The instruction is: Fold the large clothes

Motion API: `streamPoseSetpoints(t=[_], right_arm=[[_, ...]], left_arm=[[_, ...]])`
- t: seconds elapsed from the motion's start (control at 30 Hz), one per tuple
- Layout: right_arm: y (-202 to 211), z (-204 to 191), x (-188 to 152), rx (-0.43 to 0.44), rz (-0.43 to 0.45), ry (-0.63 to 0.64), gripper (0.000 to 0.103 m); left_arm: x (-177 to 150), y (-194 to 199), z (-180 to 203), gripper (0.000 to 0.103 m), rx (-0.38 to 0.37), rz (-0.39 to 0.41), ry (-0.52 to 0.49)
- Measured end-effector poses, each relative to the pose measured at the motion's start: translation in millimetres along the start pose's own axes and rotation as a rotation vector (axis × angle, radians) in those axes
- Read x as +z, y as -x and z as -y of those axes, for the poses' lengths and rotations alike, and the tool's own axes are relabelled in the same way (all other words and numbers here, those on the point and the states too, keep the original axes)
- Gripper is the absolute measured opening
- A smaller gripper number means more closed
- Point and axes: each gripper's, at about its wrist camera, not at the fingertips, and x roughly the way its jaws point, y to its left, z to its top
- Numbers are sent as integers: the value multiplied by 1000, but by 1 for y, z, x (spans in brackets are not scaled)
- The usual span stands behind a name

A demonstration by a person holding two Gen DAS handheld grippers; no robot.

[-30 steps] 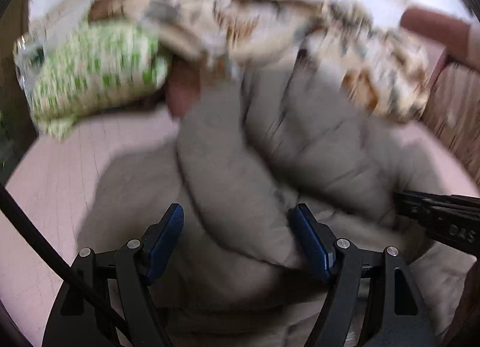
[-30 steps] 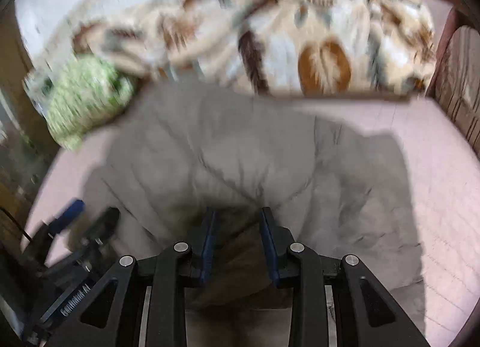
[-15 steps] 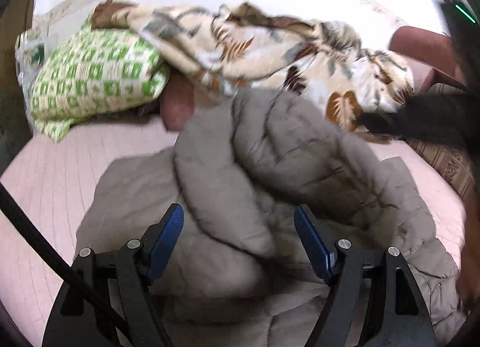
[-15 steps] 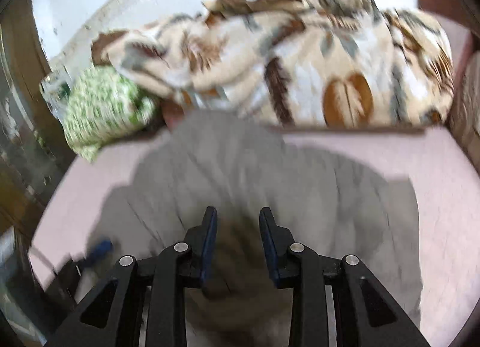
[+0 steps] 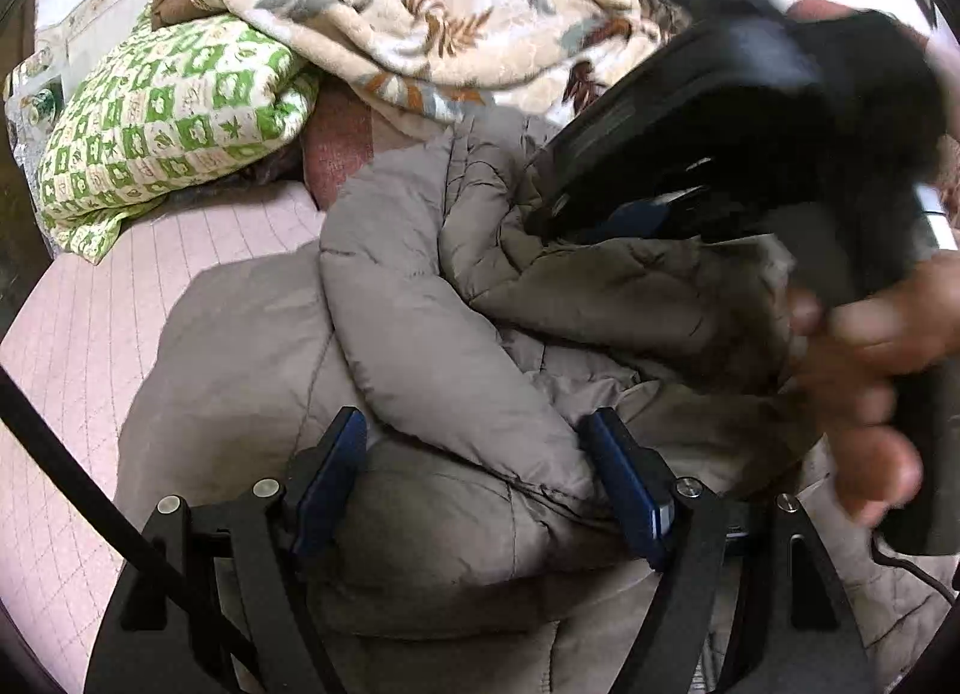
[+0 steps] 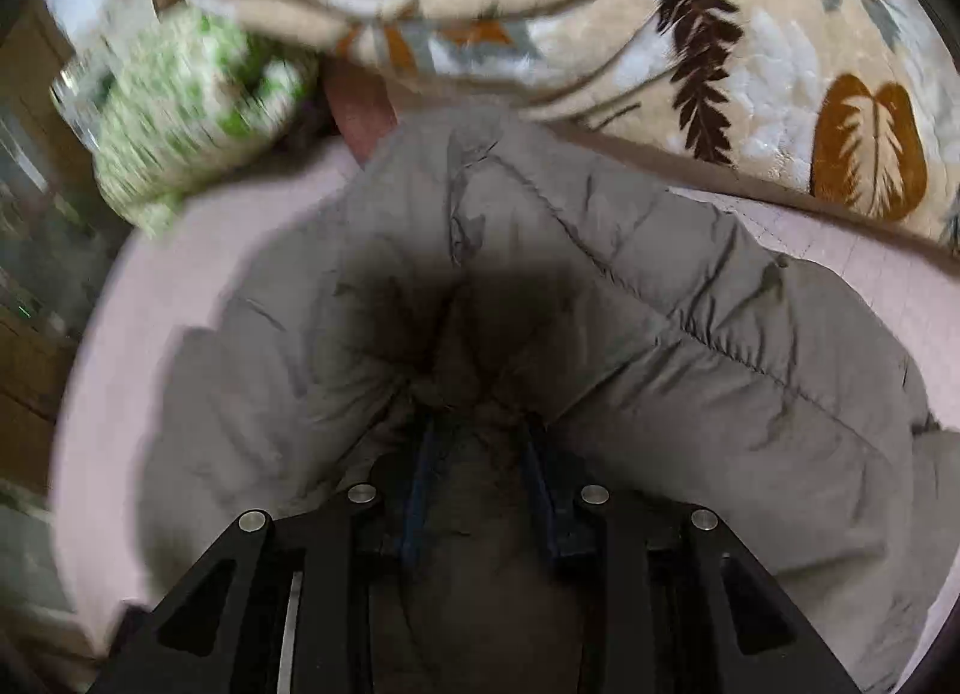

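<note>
On the pink bed (image 5: 90, 346) lies a big grey puffy coat (image 5: 432, 346), all bunched up. It covers most of the middle of the bed, with the pink sheet showing around it on the left and far right.

The left gripper (image 5: 480, 454) is spread wide. A fat roll of the coat, maybe a sleeve, lies between its two blue pads (image 5: 333, 478). The roll touches the right pad, but the pads are not squeezing it.

The right gripper (image 6: 480, 484) has its pads close together, with a bunch of coat (image 6: 600, 304) pinched between them. The cloth puckers into dark folds right at the tips. From the left camera, that same gripper (image 5: 636, 214) looks big, black and blurry, reaching over the coat from the right side. A hand (image 5: 864, 370) wraps around its handle.

Behind the coat, at the head of the bed, sits a green and white checked pillow (image 5: 168, 117). Next to it is a cream blanket (image 5: 432, 39) with brown leaves, piled in a heap. A reddish cushion (image 5: 336, 141) peeks out between the pillow and the coat.
</note>
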Motion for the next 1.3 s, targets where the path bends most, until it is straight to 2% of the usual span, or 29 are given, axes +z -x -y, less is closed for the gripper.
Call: streamPoseSetpoints(t=[0.1,0.17,0.3,0.4,0.47,0.57,0.67,0.77,0.83,0.93,1.07,1.17,1.3], right_arm=[[51,-3,-9,52,109,11,32],[89,-12,-26,8,173,69,32],[118,-13,-67,-58,203,131,32],[114,-3,-98,-108,179,132,32],[95,10,-113,-104,119,97,32],[45,26,-124,-109,6,47,32],[53,21,-122,-127,34,45,32],[94,11,-127,-53,92,47,32],[126,3,-138,-34,130,59,32],[172,-11,-167,-7,173,89,33],[221,-15,-221,-3,203,93,43],[242,-3,-260,-11,207,66,43],[245,11,-308,-28,188,22,43]], left_arm=[[4,15,-6,76,-15,45,32],[3,24,-8,76,-14,67,43],[-2,26,-9,76,0,57,37],[-8,11,-3,76,27,-10,7],[-13,2,1,76,46,-35,-21],[-16,2,8,76,55,-39,-59],[-18,24,7,76,44,-7,-70],[-19,57,1,76,53,36,-67],[-21,82,-3,76,38,59,-50],[-37,123,-8,76,23,94,-39],[-75,172,-10,76,50,115,-42],[-103,196,-12,76,78,102,-43],[-143,217,-21,76,121,72,-15]])
